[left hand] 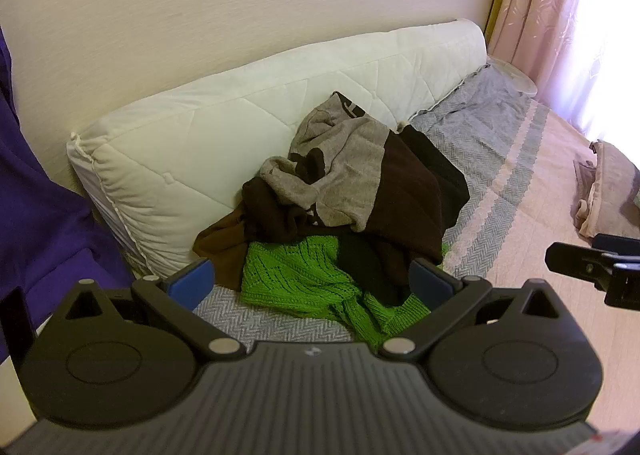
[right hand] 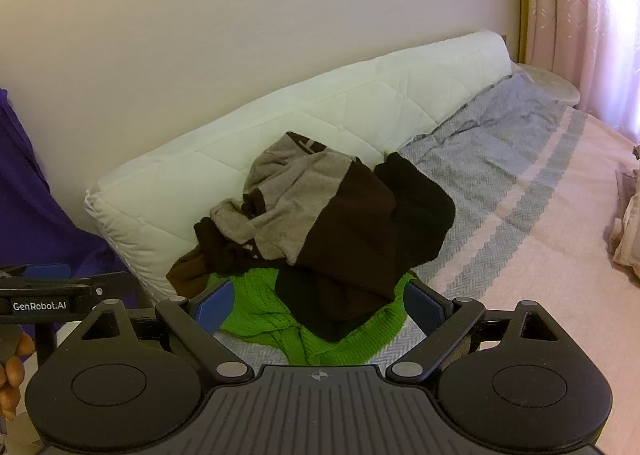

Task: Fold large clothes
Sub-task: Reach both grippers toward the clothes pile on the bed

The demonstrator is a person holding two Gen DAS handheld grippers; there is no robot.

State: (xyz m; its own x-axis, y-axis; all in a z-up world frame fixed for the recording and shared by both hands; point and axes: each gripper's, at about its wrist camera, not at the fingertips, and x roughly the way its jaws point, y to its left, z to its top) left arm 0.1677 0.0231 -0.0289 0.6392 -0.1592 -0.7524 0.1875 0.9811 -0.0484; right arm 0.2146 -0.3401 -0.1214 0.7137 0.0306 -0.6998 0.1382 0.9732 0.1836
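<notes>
**Tangled pile waits on the bed**

Against a pale wall, a bed (left hand: 500,191) with a white folded quilt (left hand: 248,103) carries a heap of clothes: a grey-and-brown top (left hand: 352,179) over a green knit sweater (left hand: 296,275). The left gripper (left hand: 316,279) and right gripper (right hand: 320,305) both hover spread wide, holding nothing. Since the garments overlap, a pinch could likely catch two layers at once, dragging the whole heap along.

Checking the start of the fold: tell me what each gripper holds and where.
Nothing is held. The left gripper and right gripper both stand open above the clothes pile, touching none of it.
</notes>
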